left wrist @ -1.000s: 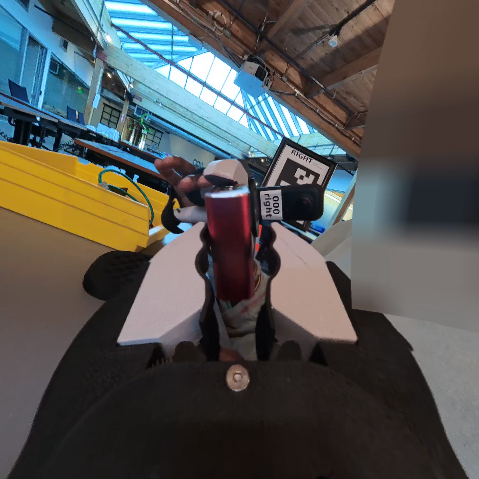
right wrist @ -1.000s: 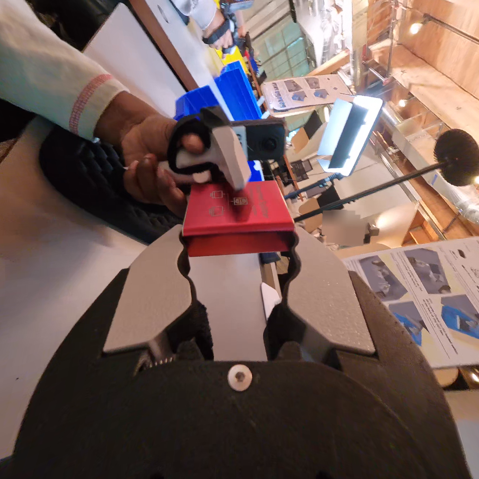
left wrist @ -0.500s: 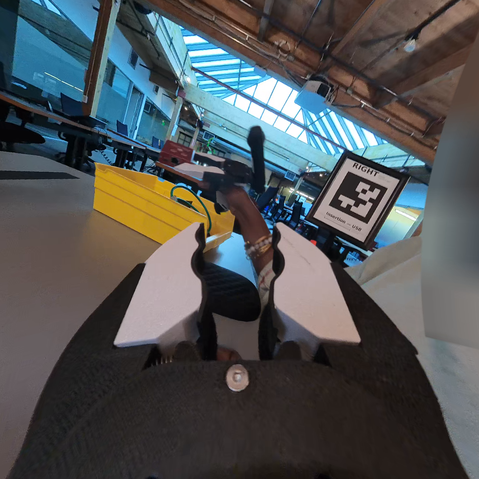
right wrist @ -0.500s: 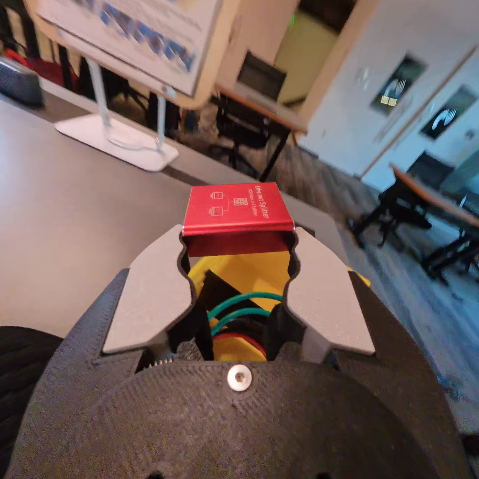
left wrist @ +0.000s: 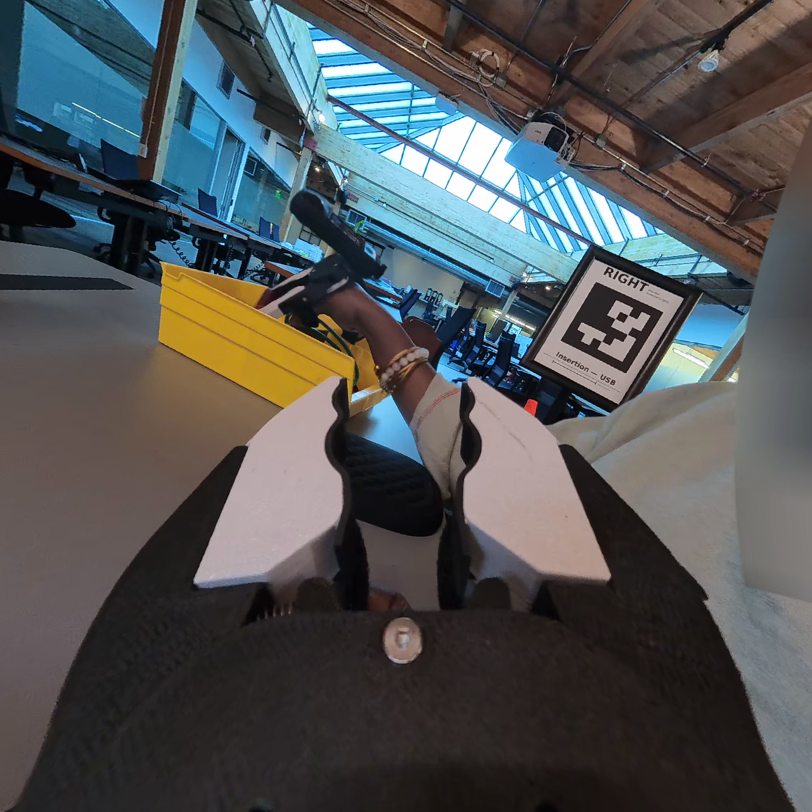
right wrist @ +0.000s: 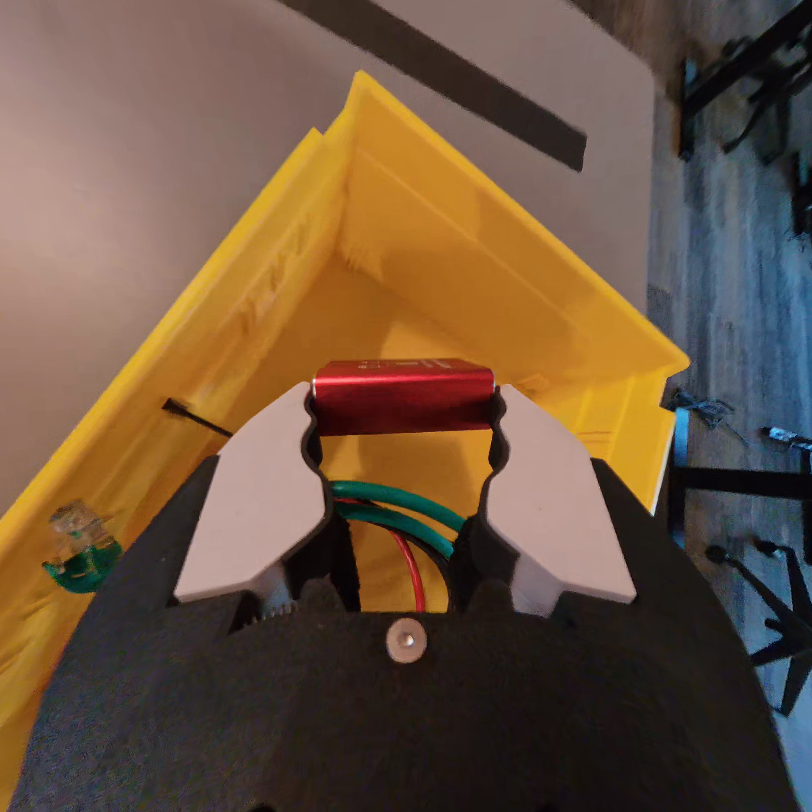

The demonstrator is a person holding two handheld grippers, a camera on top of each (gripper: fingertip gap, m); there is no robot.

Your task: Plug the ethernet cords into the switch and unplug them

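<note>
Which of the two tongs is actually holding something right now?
The right tongs, over the yellow bin, are clamped on the red switch. The left tongs stand open and empty above the table.

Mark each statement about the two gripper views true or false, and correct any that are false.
1. The right gripper grips a red switch between its fingertips. True.
2. The left gripper holds a green cord. False: it is open with nothing between its fingers.
3. The red switch is held over the yellow bin. True.
4. The yellow bin holds only blue cords. False: green cords and a red cord lie in it.
5. A clear plug on a green cord end shows at the bin's left wall. True.
</note>
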